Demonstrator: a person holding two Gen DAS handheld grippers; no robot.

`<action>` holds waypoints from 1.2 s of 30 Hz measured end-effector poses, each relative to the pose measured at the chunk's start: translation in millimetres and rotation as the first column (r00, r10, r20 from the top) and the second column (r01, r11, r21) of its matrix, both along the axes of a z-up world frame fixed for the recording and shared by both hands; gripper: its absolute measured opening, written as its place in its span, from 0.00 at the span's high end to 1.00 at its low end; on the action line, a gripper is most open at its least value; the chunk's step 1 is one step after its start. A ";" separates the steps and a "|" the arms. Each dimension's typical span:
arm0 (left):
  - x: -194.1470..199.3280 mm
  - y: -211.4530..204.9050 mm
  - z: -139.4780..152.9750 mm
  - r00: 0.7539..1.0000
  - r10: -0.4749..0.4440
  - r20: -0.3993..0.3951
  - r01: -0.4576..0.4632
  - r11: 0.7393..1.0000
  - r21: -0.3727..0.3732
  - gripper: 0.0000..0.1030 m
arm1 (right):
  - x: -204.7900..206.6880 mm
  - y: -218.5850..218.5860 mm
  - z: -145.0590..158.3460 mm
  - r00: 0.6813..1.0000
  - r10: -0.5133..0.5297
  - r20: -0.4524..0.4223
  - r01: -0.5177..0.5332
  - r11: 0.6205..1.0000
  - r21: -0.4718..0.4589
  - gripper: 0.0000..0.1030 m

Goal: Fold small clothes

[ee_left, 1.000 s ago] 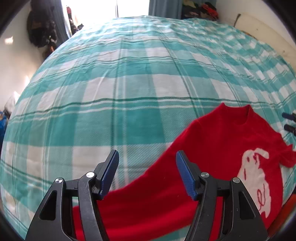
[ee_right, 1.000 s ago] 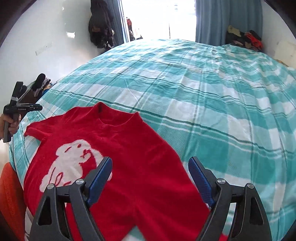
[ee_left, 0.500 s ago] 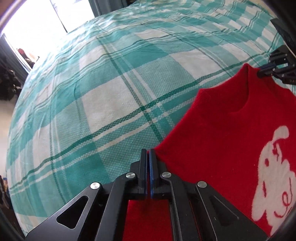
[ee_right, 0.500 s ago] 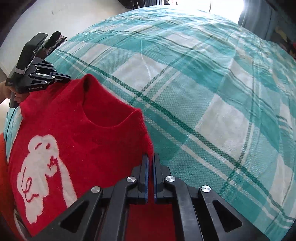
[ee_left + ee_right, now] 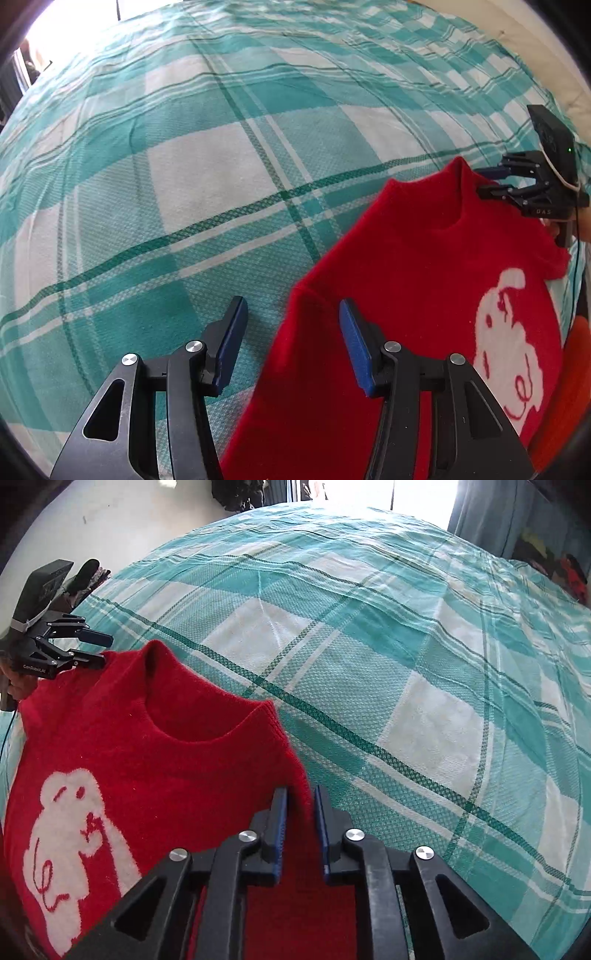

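Note:
A small red sweater [image 5: 417,280] with a white bear on its chest lies on the teal plaid bed [image 5: 207,177]; it also shows in the right wrist view [image 5: 155,768]. My left gripper [image 5: 291,317] is open, its jaws astride the sweater's left shoulder edge. In the right wrist view it [image 5: 92,648] sits at the far shoulder, jaws apart. My right gripper [image 5: 298,805] has its jaws slightly apart around the sweater's right shoulder, with a narrow gap on each side. In the left wrist view it [image 5: 487,181] sits at the other shoulder by the collar.
The plaid bedspread [image 5: 424,686] stretches far beyond the sweater. Something orange [image 5: 569,387] lies at the bed's near edge. Dark clothes [image 5: 554,565] are piled by a blue curtain at the back right. A white wall [image 5: 122,520] stands to the left.
Both grippers were shut on the sweater's shoulders half a second ago. Now the left jaws are wide apart and the right jaws have parted a little. The sweater lies flat.

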State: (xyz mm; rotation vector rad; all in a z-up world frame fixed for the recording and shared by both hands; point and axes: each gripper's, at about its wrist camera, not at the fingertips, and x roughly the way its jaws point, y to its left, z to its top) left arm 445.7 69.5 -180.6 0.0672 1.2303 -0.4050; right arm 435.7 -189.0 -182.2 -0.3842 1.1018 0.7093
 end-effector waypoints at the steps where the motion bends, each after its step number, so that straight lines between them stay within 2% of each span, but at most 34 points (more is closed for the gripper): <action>1: 0.7 -5.5 -3.3 0.999 -0.033 -0.015 0.033 0.999 0.008 0.48 | 3.4 -2.4 -2.3 1.000 -0.001 -0.030 0.002 1.000 0.015 0.59; 2: -0.6 -12.2 -5.2 0.998 -0.060 -0.015 0.061 0.998 0.031 0.48 | 7.2 -5.0 -4.8 0.998 -0.002 -0.067 0.005 0.999 0.034 0.54; 3: -1.8 -19.5 -6.9 0.997 -0.081 -0.013 0.082 0.995 0.054 0.63 | 9.1 -7.1 -6.9 0.995 0.000 -0.104 0.005 0.998 0.055 0.50; 4: -2.7 -26.6 -8.3 0.995 -0.099 -0.016 0.100 0.993 0.065 0.87 | 10.1 -8.5 -8.8 0.992 0.001 -0.127 0.007 0.998 0.069 0.52; 5: -4.0 -35.0 -8.6 0.995 -0.100 -0.005 0.099 0.989 0.111 0.98 | 9.3 -8.5 -9.6 0.990 0.009 -0.141 0.001 0.998 0.069 0.61; 6: -7.0 -48.2 -7.3 0.992 -0.122 0.038 0.112 0.975 0.191 0.98 | 7.0 -4.7 -10.4 0.990 0.032 -0.138 -0.027 0.999 0.039 0.96; 8: -20.5 -71.0 -4.6 0.977 -0.172 0.129 0.114 0.922 0.369 0.99 | -5.0 8.5 -4.6 0.996 0.080 -0.047 -0.084 0.994 -0.067 0.97; 9: -22.9 -75.4 -2.2 0.971 -0.162 0.177 0.070 0.898 0.435 0.99 | -9.9 13.8 0.3 0.996 0.085 0.015 -0.083 0.990 -0.117 0.97; 10: -20.2 -74.6 1.6 0.969 -0.126 0.212 0.016 0.891 0.454 0.99 | -12.1 16.9 5.8 0.994 0.075 0.075 -0.063 0.986 -0.152 0.98; 13: 1.8 -58.0 9.2 0.971 0.019 0.238 -0.118 0.905 0.408 0.99 | -6.7 21.5 21.1 0.981 0.028 0.193 0.006 0.985 -0.172 0.98; 18: 20.1 -39.7 11.1 0.943 0.114 0.314 -0.240 0.885 0.399 0.99 | 13.6 37.5 19.6 0.959 -0.010 0.284 0.073 0.974 -0.214 0.98; 20: 32.6 -33.7 -1.2 0.940 0.162 0.300 -0.278 0.874 0.398 0.98 | 25.4 39.4 17.0 0.950 -0.043 0.308 0.113 0.971 -0.213 0.98; 21: 36.5 -29.6 -9.4 0.943 0.165 0.289 -0.278 0.867 0.413 0.98 | 31.3 39.8 12.6 0.949 -0.061 0.309 0.132 0.968 -0.213 0.98; 23: 35.4 -40.6 -18.2 0.946 0.121 0.300 -0.258 0.842 0.474 0.96 | 41.9 41.3 -3.5 0.962 -0.099 0.253 0.155 0.966 -0.209 0.97; 24: 32.9 -45.0 -16.3 0.947 0.100 0.305 -0.247 0.834 0.493 0.89 | 44.2 41.8 -10.2 0.967 -0.113 0.228 0.161 0.965 -0.207 0.96; 25: 30.4 -45.9 -11.3 0.951 0.092 0.294 -0.235 0.836 0.496 0.82 | 44.6 41.4 -13.1 0.969 -0.122 0.215 0.166 0.966 -0.200 0.85; 26: 25.8 -42.2 -1.6 0.951 0.102 0.292 -0.240 0.840 0.487 0.59 | 44.1 38.2 -10.7 0.964 -0.142 0.226 0.188 0.963 -0.194 0.75; 27: 20.5 -37.3 11.5 0.942 0.122 0.312 -0.262 0.849 0.459 0.36 | 43.1 31.6 -4.3 0.960 -0.168 0.226 0.210 0.961 -0.178 0.42; 28: 10.2 -30.7 28.4 0.925 0.142 0.351 -0.292 0.859 0.422 0.33 | 40.1 22.0 4.7 0.954 -0.198 0.225 0.235 0.961 -0.150 0.25; 30: -17.6 -19.5 60.6 0.896 0.179 0.406 -0.336 0.871 0.359 0.33 | 24.9 -1.3 30.6 0.933 -0.251 0.260 0.285 0.953 -0.101 0.25; 32: -59.7 -19.2 85.7 0.885 0.184 0.427 -0.327 0.899 0.291 0.33 | -8.4 -18.8 58.3 0.922 -0.243 0.301 0.276 0.958 -0.074 0.26; 34: -113.3 -34.0 98.0 0.895 0.149 0.421 -0.261 0.939 0.223 0.33 | -58.5 -28.0 79.7 0.940 -0.184 0.288 0.196 0.980 -0.013 0.29; 36: -170.0 -59.3 93.4 0.918 0.094 0.384 -0.169 0.972 0.166 0.29 | -120.7 -29.3 88.7 0.972 -0.098 0.214 0.086 0.994 0.068 0.29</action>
